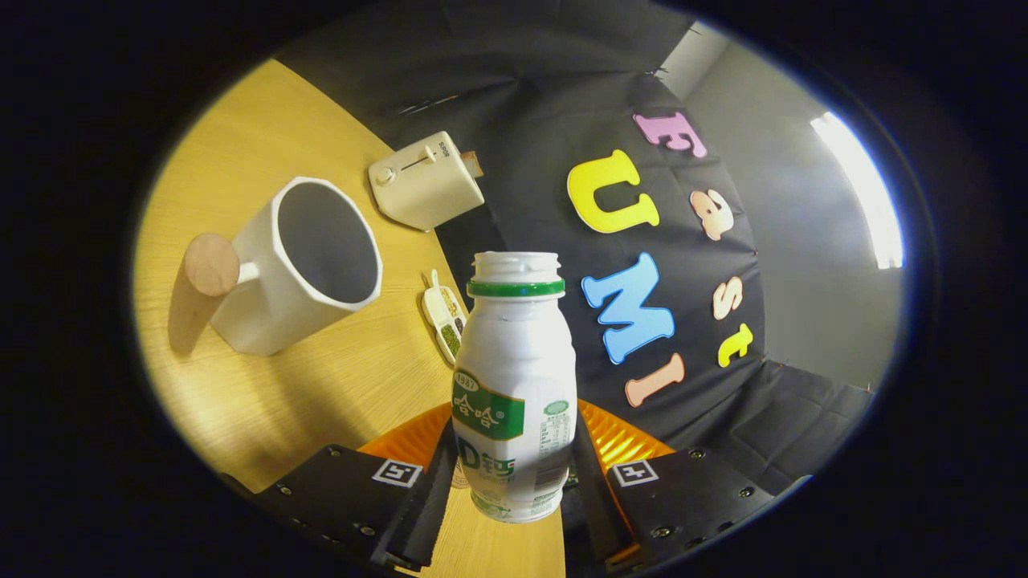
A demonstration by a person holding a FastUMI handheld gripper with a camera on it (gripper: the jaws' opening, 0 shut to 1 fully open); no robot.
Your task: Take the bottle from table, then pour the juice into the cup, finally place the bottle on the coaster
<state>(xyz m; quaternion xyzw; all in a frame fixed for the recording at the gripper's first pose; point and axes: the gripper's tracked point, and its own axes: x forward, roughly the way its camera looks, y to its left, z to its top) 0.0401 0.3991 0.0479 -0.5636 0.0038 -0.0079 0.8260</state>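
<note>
A small white bottle with a green label and green neck ring, cap off, is held between the two fingers of my gripper, which is shut on its lower body. The bottle is lifted above the wooden table and the view is tilted. A white octagonal cup with a round wooden knob handle stands on the table beyond the fingers to the left, its mouth open and its inside showing no liquid. An orange ribbed coaster lies under and behind the bottle, partly hidden by it and the fingers.
A cream toaster stands on the table beyond the cup, near the black cloth wall. A small white tray with green bits lies between the cup and the bottle. The table edge runs close to the wall.
</note>
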